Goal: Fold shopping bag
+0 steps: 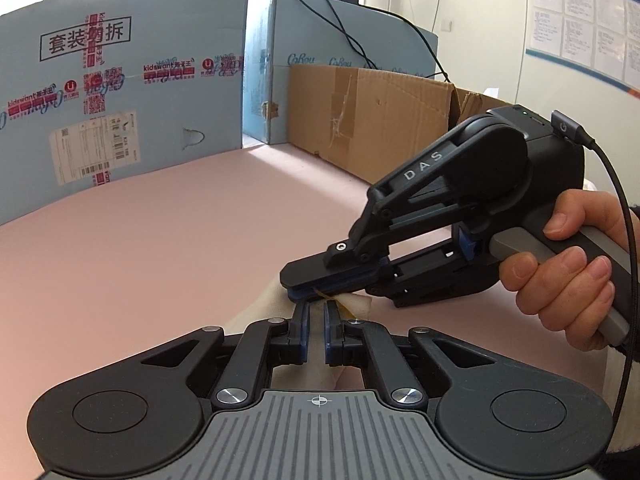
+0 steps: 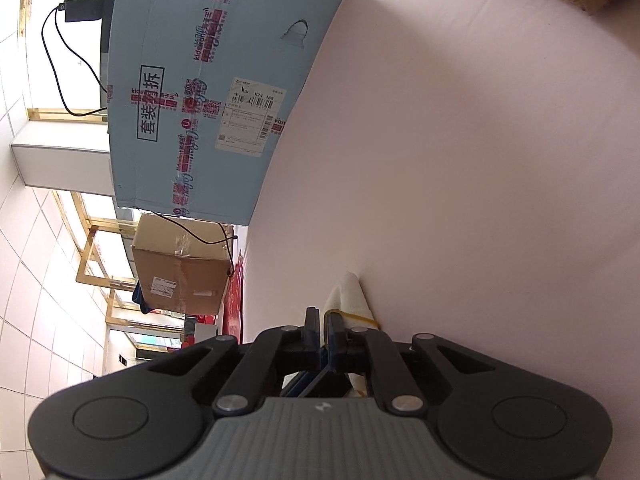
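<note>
The shopping bag is a cream cloth bundle rolled small on the pink table, with a yellow band around it. My left gripper is nearly shut on the bundle's near part, cloth showing between its blue pads. My right gripper comes in from the right, turned on its side, and is shut on the bundle's end where the band sits. In the right wrist view the right gripper holds the cream roll, which pokes out past its fingertips. Most of the bag is hidden under the grippers.
A blue printed carton stands along the table's back. A brown cardboard box stands at the back right. The pink tabletop stretches left and ahead. A person's hand holds the right gripper's handle.
</note>
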The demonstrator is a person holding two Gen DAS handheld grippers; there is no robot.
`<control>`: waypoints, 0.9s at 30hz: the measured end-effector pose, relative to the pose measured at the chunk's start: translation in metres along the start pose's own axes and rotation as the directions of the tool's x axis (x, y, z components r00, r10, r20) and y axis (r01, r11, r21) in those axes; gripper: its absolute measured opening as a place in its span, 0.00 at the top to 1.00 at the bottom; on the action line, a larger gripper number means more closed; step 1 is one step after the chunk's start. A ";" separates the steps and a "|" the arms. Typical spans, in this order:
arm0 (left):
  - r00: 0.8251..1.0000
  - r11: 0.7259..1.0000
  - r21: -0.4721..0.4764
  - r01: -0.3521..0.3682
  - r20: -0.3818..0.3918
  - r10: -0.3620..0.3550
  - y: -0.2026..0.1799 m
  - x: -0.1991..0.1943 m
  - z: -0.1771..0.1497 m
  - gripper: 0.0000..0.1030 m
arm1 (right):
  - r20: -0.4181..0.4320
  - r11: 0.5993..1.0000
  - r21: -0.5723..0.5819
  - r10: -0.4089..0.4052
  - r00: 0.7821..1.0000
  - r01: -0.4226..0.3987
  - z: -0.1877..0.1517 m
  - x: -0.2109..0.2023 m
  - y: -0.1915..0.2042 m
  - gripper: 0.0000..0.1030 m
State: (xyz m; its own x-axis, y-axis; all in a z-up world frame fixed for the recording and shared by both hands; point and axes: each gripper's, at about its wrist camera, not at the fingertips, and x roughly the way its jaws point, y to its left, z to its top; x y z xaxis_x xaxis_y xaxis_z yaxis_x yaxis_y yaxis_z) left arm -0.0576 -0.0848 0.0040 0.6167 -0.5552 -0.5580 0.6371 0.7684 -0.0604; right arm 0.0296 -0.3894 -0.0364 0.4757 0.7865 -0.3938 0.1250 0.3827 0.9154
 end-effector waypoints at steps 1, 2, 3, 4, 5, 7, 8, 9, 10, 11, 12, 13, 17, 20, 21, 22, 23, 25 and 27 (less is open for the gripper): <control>1.000 1.000 0.000 0.000 0.000 0.000 0.000 0.000 0.000 0.95 | -0.007 1.000 -0.004 -0.011 1.000 0.011 0.003 0.002 0.002 0.94; 1.000 1.000 0.001 0.000 0.000 0.000 0.000 0.000 0.000 0.95 | -0.014 1.000 -0.015 -0.022 1.000 0.022 0.006 0.003 0.005 0.94; 1.000 1.000 0.002 0.001 0.000 -0.001 0.000 0.000 0.000 0.95 | -0.020 0.999 -0.033 -0.040 0.999 0.039 0.009 0.004 0.009 0.94; 1.000 1.000 0.002 0.001 0.000 -0.001 0.000 0.000 0.000 0.95 | -0.024 0.997 -0.055 -0.061 0.998 0.060 0.015 0.006 0.014 0.94; 1.000 1.000 0.001 0.000 -0.001 0.000 -0.001 0.000 0.000 0.95 | -0.029 0.993 -0.083 -0.086 0.996 0.083 0.020 0.008 0.020 0.94; 1.000 1.000 0.003 -0.002 0.000 0.002 -0.002 0.001 0.000 0.95 | -0.041 0.979 -0.149 -0.147 0.988 0.139 0.031 0.018 0.033 0.94; 1.000 1.000 0.005 -0.003 0.000 0.003 -0.002 0.001 0.000 0.95 | -0.049 0.972 -0.169 -0.173 0.984 0.162 0.035 0.023 0.036 0.94; 1.000 1.000 0.007 -0.004 0.000 0.004 -0.002 0.001 -0.001 0.95 | -0.054 0.968 -0.178 -0.190 0.980 0.178 0.039 0.028 0.036 0.95; 1.000 1.000 0.010 -0.005 0.000 0.005 -0.002 0.001 -0.001 0.95 | -0.067 0.966 -0.182 -0.198 0.978 0.183 0.045 0.036 0.036 0.97; 1.000 1.000 0.014 -0.007 0.001 0.007 -0.003 0.001 -0.001 0.95 | -0.085 0.968 -0.179 -0.191 0.978 0.173 0.050 0.042 0.035 0.97; 1.000 1.000 0.019 -0.009 0.001 0.009 -0.004 0.001 -0.001 0.95 | -0.100 0.969 -0.178 -0.189 0.977 0.169 0.054 0.046 0.036 0.97; 1.000 1.000 0.023 -0.012 0.001 0.012 -0.004 0.001 -0.001 0.95 | -0.121 0.968 -0.186 -0.194 0.973 0.170 0.058 0.051 0.039 0.97; 1.000 0.998 0.068 -0.015 0.002 0.015 -0.011 0.000 -0.001 0.96 | -0.250 0.949 -0.279 -0.222 0.942 0.150 0.052 0.078 0.060 0.89; 1.000 0.993 0.116 -0.014 0.001 0.014 -0.016 -0.002 -0.002 0.97 | -0.311 0.898 -0.422 -0.272 0.911 0.124 0.028 0.094 0.089 0.65; 1.000 0.990 0.141 -0.014 0.000 0.014 -0.019 -0.003 -0.003 0.97 | -0.338 0.886 -0.453 -0.276 0.900 0.102 0.021 0.096 0.098 0.63; 1.000 0.985 0.170 -0.012 -0.002 0.013 -0.022 -0.005 -0.004 0.97 | -0.370 0.882 -0.466 -0.273 0.888 0.077 0.016 0.095 0.103 0.59; 1.000 0.982 0.191 -0.001 -0.008 0.003 -0.023 -0.006 -0.005 0.96 | -0.386 0.873 -0.483 -0.284 0.878 0.070 0.013 0.094 0.106 0.56; 1.000 0.974 0.225 0.015 -0.018 -0.011 -0.026 -0.009 -0.006 0.96 | -0.377 0.848 -0.521 -0.334 0.864 0.101 0.013 0.091 0.106 0.61; 0.999 0.959 0.280 0.038 -0.030 -0.031 -0.030 -0.013 -0.010 0.90 | -0.378 0.861 -0.492 -0.343 0.860 0.127 0.028 0.087 0.101 0.65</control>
State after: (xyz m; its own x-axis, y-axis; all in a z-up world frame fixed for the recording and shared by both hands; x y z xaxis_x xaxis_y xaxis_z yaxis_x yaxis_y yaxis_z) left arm -0.0894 -0.0972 0.0048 0.5827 -0.5685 -0.5808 0.7640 0.6269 0.1528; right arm 0.1076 -0.2959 0.0247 0.0372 0.7282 -0.6843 -0.2602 0.6682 0.6970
